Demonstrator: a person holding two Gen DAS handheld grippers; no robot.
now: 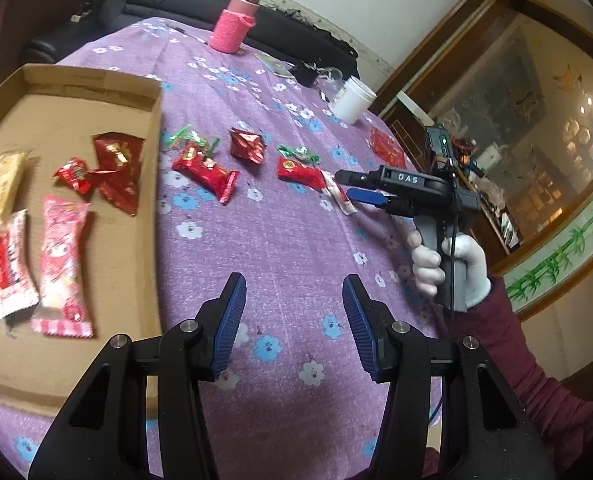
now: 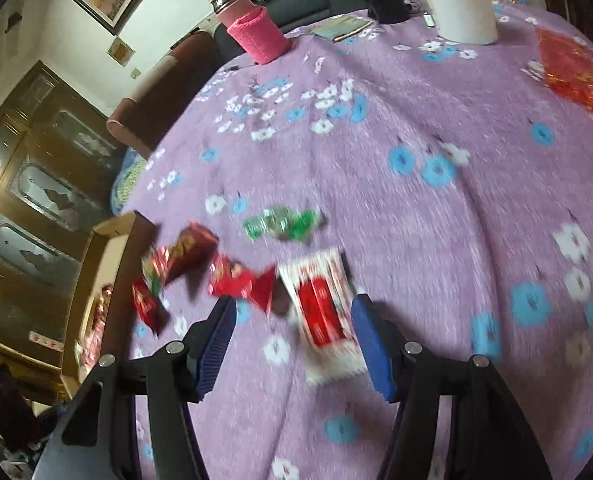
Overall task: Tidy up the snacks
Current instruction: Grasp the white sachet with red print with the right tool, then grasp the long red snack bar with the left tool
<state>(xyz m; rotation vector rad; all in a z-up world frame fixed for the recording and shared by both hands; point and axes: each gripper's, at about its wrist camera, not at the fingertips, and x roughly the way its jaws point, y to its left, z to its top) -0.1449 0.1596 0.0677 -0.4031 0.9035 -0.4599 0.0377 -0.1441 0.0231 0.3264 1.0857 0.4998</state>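
A shallow cardboard box lies at the left and holds several snack packets, among them a pink one and a dark red one. Loose snacks lie on the purple flowered cloth: a long red packet, a dark red packet, green candies, a small red packet and a white and red sachet. My left gripper is open and empty above the cloth. My right gripper is open just above the white and red sachet, beside the red packet; it also shows in the left wrist view.
A pink sleeved flask and a white tub stand at the far side of the table. A red foil bag lies at the right. A dark sofa is behind the table, and a wooden cabinet to the right.
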